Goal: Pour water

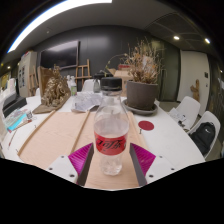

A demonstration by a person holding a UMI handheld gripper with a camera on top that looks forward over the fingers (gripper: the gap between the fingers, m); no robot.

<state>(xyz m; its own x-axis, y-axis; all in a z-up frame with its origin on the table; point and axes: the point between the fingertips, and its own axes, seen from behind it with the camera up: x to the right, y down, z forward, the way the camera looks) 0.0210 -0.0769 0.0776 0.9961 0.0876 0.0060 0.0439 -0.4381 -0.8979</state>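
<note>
- Gripper: fingers spread apart, a magenta pad on the inner face of the left finger and one on the right finger.
- Water bottle stands upright between the fingers, on the table. Clear plastic, red label band around the lower middle, cap on.
- Pads sit right at the bottle's sides at label height; cannot tell whether both actually press on it, and the bottle rests on the table either way.
- Table: light wood top with white sections at the sides, running away ahead of the fingers.
- Beyond the bottle, right of the finger line: large dark plant pot with dried brown stalks, standing on the table.
- Between that pot and the right finger: small dark red round object lying flat on the table; cannot tell what it is.
- Beyond the fingers to the left: a second dried plant near the far end of the table.
- Left of the left finger, near the table edge: a blue-green flat item, unclear what.
- White chairs along the right side of the table, well off from the right finger.
- Long ceiling light strip overhead; dark wall at the far end of the room.
</note>
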